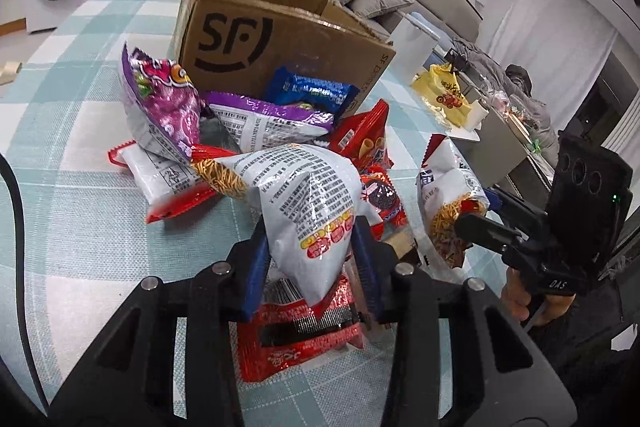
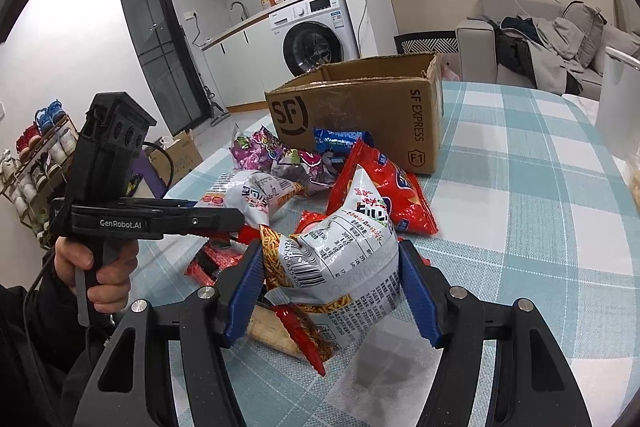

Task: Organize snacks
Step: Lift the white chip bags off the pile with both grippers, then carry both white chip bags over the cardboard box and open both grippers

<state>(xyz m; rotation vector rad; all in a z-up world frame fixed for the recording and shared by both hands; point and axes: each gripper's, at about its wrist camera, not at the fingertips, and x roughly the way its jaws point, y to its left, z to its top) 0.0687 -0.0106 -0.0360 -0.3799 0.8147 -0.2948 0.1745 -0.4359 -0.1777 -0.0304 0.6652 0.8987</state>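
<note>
The open brown cardboard box marked SF (image 1: 280, 39) stands beyond the heap of snack packets, straight ahead of both hands. The left gripper (image 1: 312, 251) is clamped tight on a white crinkly noodle-snack bag (image 1: 304, 187), whose long axis runs up toward the box. The right gripper (image 2: 332, 283), jaws part-closed, pinches a second white noodle-snack bag (image 2: 344, 259), nearer the box's printed side wall.
</note>
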